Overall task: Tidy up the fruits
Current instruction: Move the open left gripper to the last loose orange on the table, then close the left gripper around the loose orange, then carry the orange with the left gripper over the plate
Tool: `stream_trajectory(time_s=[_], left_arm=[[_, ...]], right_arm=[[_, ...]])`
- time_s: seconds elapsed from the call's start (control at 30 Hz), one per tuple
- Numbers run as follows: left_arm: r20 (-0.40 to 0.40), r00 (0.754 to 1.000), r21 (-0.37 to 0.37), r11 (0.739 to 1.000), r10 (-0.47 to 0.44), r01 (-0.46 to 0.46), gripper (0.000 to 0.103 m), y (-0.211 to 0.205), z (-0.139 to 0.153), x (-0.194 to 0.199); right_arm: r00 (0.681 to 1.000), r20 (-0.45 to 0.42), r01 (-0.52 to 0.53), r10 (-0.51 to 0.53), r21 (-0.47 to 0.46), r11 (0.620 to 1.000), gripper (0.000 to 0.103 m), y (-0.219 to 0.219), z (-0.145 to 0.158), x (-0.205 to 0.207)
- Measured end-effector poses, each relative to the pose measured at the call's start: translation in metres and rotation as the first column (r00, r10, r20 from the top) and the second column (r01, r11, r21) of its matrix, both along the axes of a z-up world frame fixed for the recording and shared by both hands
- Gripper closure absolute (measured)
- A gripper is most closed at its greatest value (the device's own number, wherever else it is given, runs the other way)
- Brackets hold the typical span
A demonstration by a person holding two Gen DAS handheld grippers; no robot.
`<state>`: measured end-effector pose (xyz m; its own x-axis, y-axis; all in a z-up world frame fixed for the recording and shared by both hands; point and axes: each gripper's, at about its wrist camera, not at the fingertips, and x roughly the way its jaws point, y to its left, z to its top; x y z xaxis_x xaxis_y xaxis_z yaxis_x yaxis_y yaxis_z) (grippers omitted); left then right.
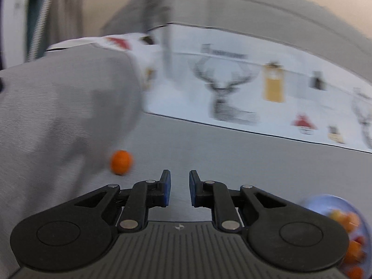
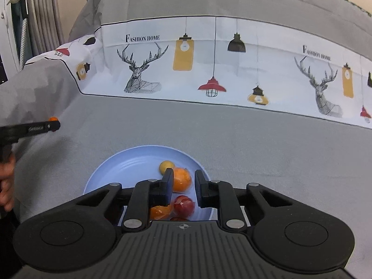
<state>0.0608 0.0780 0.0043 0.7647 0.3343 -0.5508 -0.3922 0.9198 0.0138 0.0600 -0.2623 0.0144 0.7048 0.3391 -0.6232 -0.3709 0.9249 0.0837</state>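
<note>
A small orange fruit (image 1: 121,162) lies on the grey cloth, just left of and a little beyond my left gripper (image 1: 180,186), whose blue pads stand a narrow gap apart with nothing between them. The right wrist view shows that left gripper (image 2: 54,125) from the side, with the orange fruit (image 2: 53,119) at its tip. My right gripper (image 2: 184,186) hovers over a pale blue plate (image 2: 116,162), jaws drawn close and empty. On the plate lie a yellow fruit (image 2: 166,166), an orange one (image 2: 182,179), a red one (image 2: 183,205) and another orange one (image 2: 160,211).
The plate (image 1: 325,201) sits at the lower right of the left wrist view. A raised grey cloth mound (image 1: 58,116) stands at the left, and a white printed cloth with deer and lamps (image 2: 209,65) rises at the back. A hand (image 2: 5,186) holds the left gripper.
</note>
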Motion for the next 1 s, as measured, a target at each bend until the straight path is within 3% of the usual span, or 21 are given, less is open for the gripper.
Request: stream_trajectory(time_s=[0.03, 0.07, 0.1, 0.2, 0.37, 0.57, 0.63, 0.67, 0.7, 0.83, 1.0], left_arm=[[-0.013, 0.999, 0.020, 0.999, 0.041, -0.040, 0.080, 0.007, -0.002, 0.006], [-0.025, 0.997, 0.037, 0.997, 0.073, -0.072, 0.070, 0.013, -0.005, 0.011], [-0.038, 0.993, 0.061, 0.992, 0.110, -0.107, 0.058, 0.020, -0.008, 0.016], [-0.076, 0.982, 0.114, 0.980, 0.174, -0.165, 0.050, 0.034, -0.017, 0.031], [-0.103, 0.970, 0.182, 0.963, 0.219, -0.198, 0.037, 0.046, -0.026, 0.050], [-0.134, 0.965, 0.219, 0.957, 0.225, -0.192, 0.039, 0.049, -0.034, 0.061], [-0.151, 0.961, 0.218, 0.956, 0.231, -0.195, 0.049, 0.052, -0.036, 0.062], [-0.156, 0.962, 0.200, 0.960, 0.226, -0.193, 0.065, 0.054, -0.037, 0.062], [-0.157, 0.961, 0.182, 0.963, 0.228, -0.199, 0.068, 0.057, -0.036, 0.061], [-0.119, 0.965, 0.170, 0.962, 0.236, -0.214, 0.069, 0.059, -0.029, 0.053], [-0.074, 0.993, 0.100, 0.991, 0.096, -0.089, 0.069, 0.037, -0.013, 0.032]], right_arm=[[1.000, -0.009, 0.000, 0.000, 0.001, 1.000, 0.082, 0.000, -0.001, 0.001], [1.000, -0.015, 0.002, -0.002, -0.001, 1.000, 0.077, 0.001, -0.002, 0.001], [1.000, -0.024, 0.004, -0.004, -0.004, 1.000, 0.066, 0.002, -0.003, 0.002], [0.999, -0.047, 0.018, -0.018, -0.006, 1.000, 0.044, 0.003, -0.006, 0.006], [0.997, -0.076, 0.020, -0.022, -0.024, 1.000, 0.040, 0.010, -0.012, 0.010], [0.995, -0.096, 0.011, -0.015, -0.038, 0.999, 0.039, 0.015, -0.018, 0.013], [0.995, -0.100, 0.008, -0.012, -0.040, 0.999, 0.039, 0.015, -0.018, 0.014], [0.995, -0.101, 0.008, -0.012, -0.042, 0.999, 0.039, 0.015, -0.019, 0.014], [0.995, -0.102, 0.008, -0.012, -0.044, 0.999, 0.039, 0.015, -0.019, 0.014], [0.995, -0.101, 0.008, -0.013, -0.048, 0.999, 0.039, 0.015, -0.019, 0.013], [0.995, -0.092, 0.024, -0.029, -0.051, 0.998, 0.039, 0.012, -0.017, 0.013]])
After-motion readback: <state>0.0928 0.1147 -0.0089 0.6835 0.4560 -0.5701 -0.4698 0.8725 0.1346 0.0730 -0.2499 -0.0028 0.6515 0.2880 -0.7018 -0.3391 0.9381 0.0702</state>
